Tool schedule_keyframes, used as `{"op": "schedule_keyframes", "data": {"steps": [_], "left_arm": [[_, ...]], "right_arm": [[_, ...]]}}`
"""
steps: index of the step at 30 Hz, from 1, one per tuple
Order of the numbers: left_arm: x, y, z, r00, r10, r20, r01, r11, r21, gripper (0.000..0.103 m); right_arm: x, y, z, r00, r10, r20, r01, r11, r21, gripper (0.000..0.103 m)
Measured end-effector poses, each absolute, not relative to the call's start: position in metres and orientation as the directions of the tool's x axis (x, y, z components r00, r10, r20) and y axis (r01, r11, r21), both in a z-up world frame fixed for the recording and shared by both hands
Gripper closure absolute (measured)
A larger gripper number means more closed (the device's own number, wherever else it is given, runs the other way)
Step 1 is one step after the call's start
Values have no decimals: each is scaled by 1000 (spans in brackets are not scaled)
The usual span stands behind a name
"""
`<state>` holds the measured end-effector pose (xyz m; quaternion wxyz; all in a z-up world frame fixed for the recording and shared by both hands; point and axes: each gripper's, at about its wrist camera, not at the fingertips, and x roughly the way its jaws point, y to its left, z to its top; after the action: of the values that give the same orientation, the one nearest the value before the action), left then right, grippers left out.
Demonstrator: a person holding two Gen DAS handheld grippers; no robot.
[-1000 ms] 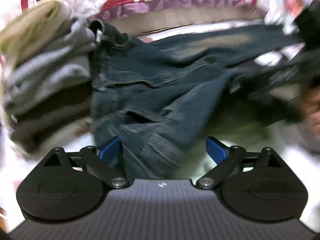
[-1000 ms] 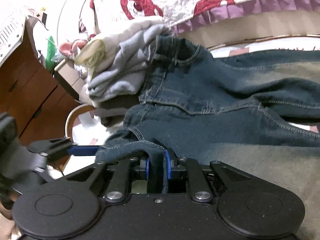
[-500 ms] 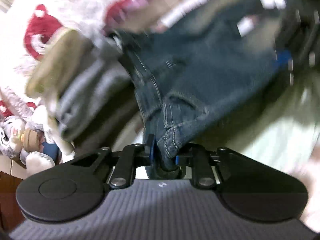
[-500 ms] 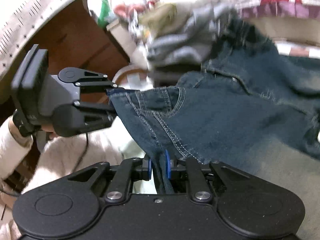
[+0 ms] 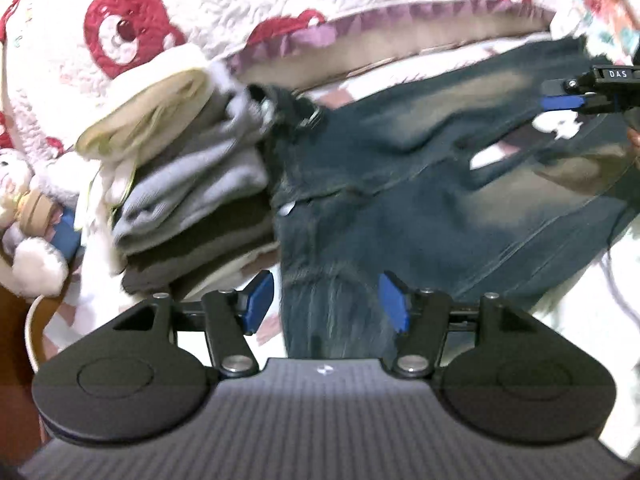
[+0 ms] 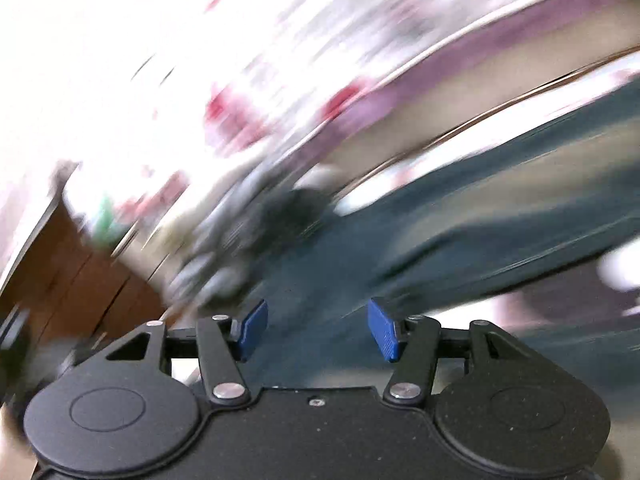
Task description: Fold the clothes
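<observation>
The dark blue jeans [image 5: 420, 200] lie spread across the bed, their waistband end touching a stack of folded clothes [image 5: 180, 184] that sits beside a quilt with red bears [image 5: 128, 32] and a plush toy [image 5: 28, 220]. The left gripper [image 5: 326, 304] hangs over the near denim with jaws spread and nothing between them. The right gripper [image 6: 316, 326], in a badly motion-blurred view, is likewise spread wide above the jeans, gripping nothing.
</observation>
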<state>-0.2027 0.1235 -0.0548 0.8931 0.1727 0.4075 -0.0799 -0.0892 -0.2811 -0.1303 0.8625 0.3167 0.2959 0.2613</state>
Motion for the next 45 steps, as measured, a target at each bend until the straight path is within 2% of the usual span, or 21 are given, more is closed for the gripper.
{"op": "schedule_keyframes", "data": {"steps": [5,7,10,15,18,22,26,31,32,33,37,43,45], "left_arm": [[-175,73,-48,674,-84,-734,342,916,209,41],[-160,38,-57,661,-124,-741,395,896,203,41],[-137,-21,-76,626,-191,-756,493,848,194,40],[-90,-95,-117,519,-295,-802,548,835,48,40],[-74,-132,-143,478,-306,-823,553,833,11,40],[-64,-165,-169,438,-284,-853,555,832,8,40],[-56,-169,-178,431,-239,-870,534,845,32,40],[-49,-152,-175,439,-238,-866,519,854,29,40],[-49,-148,-174,443,-240,-864,514,857,25,40],[-48,-144,-173,446,-242,-862,509,861,21,40],[-47,-128,-168,460,-251,-852,489,872,6,40],[-63,-101,-172,442,-215,-871,466,884,18,40],[-70,-95,-179,426,-179,-887,463,885,43,40]], "right_arm": [[-138,-397,-115,841,271,-469,65,809,584,41],[-162,-435,-110,836,115,-537,215,831,513,41],[-201,-487,-104,820,-39,-571,359,811,461,41],[-261,-560,-110,714,-284,-641,608,705,365,37],[-286,-585,-124,678,-341,-651,672,647,361,37],[-304,-612,-155,692,-310,-652,679,587,442,37],[-297,-632,-181,710,-306,-634,671,566,479,37],[-256,-663,-202,710,-334,-619,664,611,432,36],[-246,-667,-202,718,-329,-613,649,635,420,57],[-237,-670,-200,728,-322,-605,631,662,406,94],[-246,-673,-169,751,-397,-528,616,710,342,100],[-262,-676,-120,777,-494,-391,603,762,236,100],[-260,-688,-146,693,-504,-516,667,719,193,99]]}}
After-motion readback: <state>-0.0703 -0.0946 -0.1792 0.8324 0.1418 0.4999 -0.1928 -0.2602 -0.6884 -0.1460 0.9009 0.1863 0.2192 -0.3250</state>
